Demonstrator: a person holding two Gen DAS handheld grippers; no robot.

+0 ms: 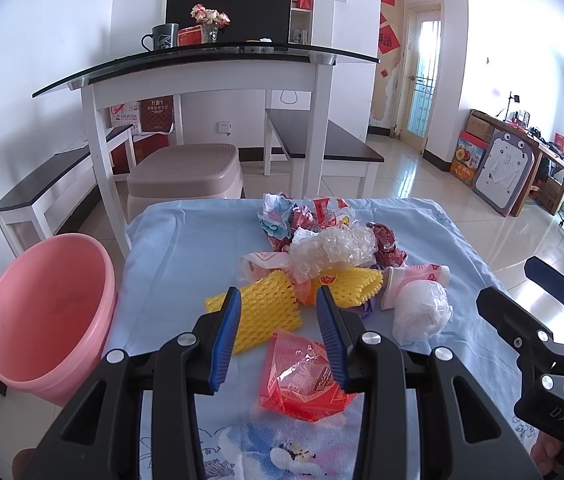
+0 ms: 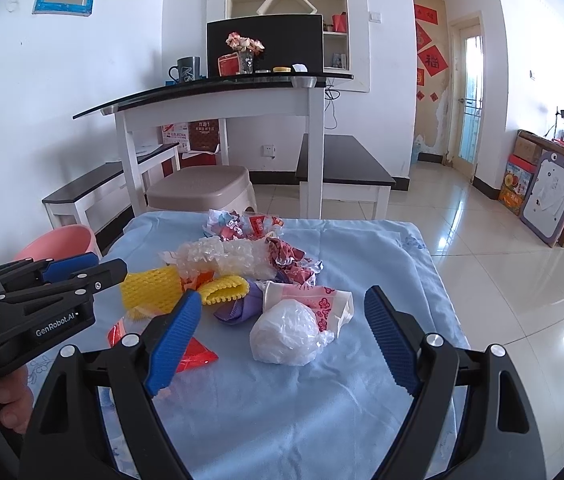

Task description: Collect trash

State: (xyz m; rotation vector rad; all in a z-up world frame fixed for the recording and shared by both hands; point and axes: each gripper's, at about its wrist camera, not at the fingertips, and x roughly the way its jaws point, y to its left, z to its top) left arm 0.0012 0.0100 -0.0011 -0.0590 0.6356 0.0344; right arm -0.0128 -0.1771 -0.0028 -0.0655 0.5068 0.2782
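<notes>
A pile of trash lies on a blue-clothed table (image 1: 186,248). It holds a yellow foam net (image 1: 266,316), a red wrapper (image 1: 305,380), a white plastic ball (image 1: 421,314), a paper cup (image 1: 417,278) and bubble wrap (image 1: 333,252). My left gripper (image 1: 278,332) is open and empty, just above the red wrapper and yellow net. My right gripper (image 2: 282,336) is open wide and empty, with the white plastic ball (image 2: 285,332) lying between and beyond its fingers. The left gripper also shows in the right wrist view (image 2: 82,268), and the paper cup (image 2: 313,300) sits behind the ball.
A pink plastic basin (image 1: 46,320) stands at the table's left side, below its edge. A beige stool (image 1: 186,176), a white desk (image 1: 202,80) and dark benches (image 1: 321,140) stand behind the table. Tiled floor lies to the right.
</notes>
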